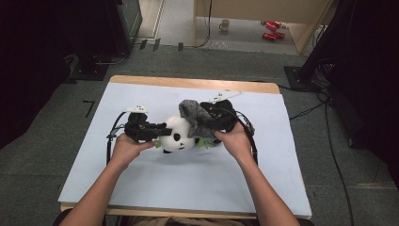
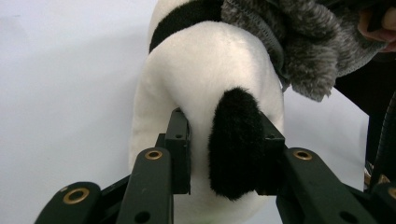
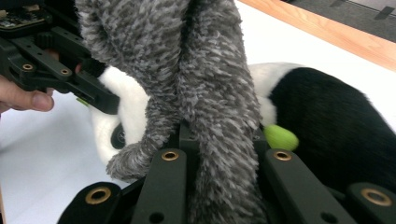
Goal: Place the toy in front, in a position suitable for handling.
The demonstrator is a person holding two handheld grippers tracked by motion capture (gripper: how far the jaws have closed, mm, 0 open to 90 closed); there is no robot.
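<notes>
two bare forearms reach in from the near edge of the table, hands meeting over its white cover at the middle. the left hand holds the left gripper level, pointed across at a plush panda lying on its side at the table's centre; its jaws are clamped on the toy's head, one pad against the white fur, the other against a black ear. the right hand tips the right gripper down over the panda, jaws pinched tight on a grey fuzzy cloth that drapes onto the toy's head, beside a small green leaf.
</notes>
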